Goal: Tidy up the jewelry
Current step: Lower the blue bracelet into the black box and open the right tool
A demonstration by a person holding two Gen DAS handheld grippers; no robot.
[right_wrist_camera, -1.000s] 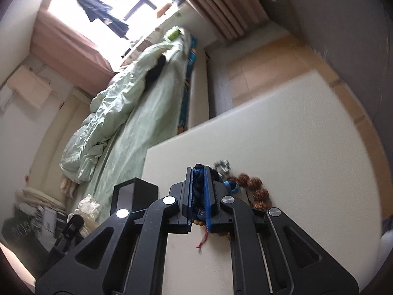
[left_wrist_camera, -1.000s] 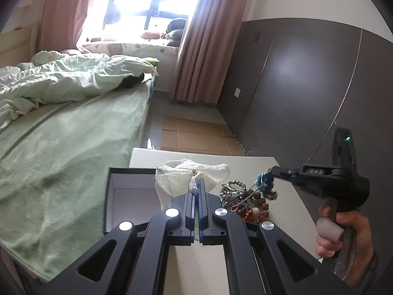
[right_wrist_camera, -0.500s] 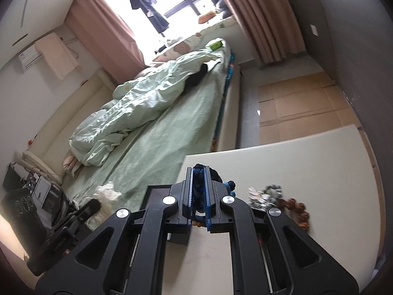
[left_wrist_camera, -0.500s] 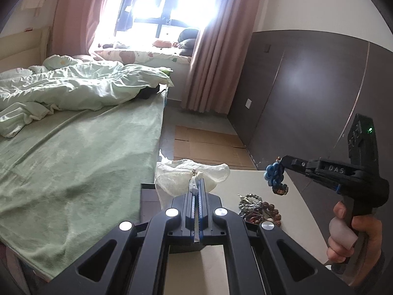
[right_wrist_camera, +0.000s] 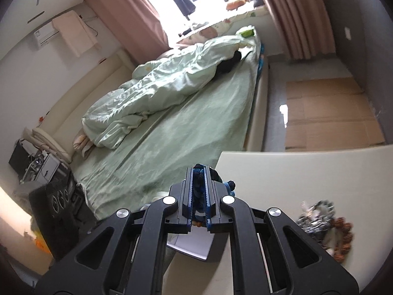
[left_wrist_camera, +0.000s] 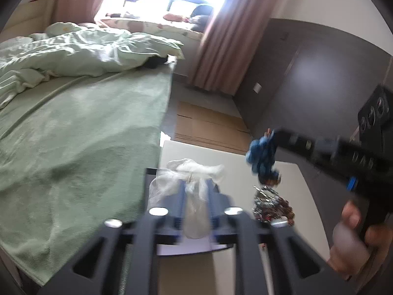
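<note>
My left gripper is shut on a white plastic bag, held above the open black box with its white lining. My right gripper is shut on a blue bead bracelet. In the left wrist view the bracelet hangs in the air from the right gripper's fingertips, above the table and just right of the bag. A pile of brown and silver bead jewelry lies on the white table; it also shows in the right wrist view.
A bed with a green sheet and a rumpled duvet borders the table's left edge. A dark wardrobe wall stands to the right. Cardboard sheets cover the floor beyond the table. A black speaker stands left of the bed.
My right gripper has lifted the blue bracelet off the jewelry pile and carried it left toward the bag and box. My left gripper keeps its hold on the bag and has tilted slightly.
</note>
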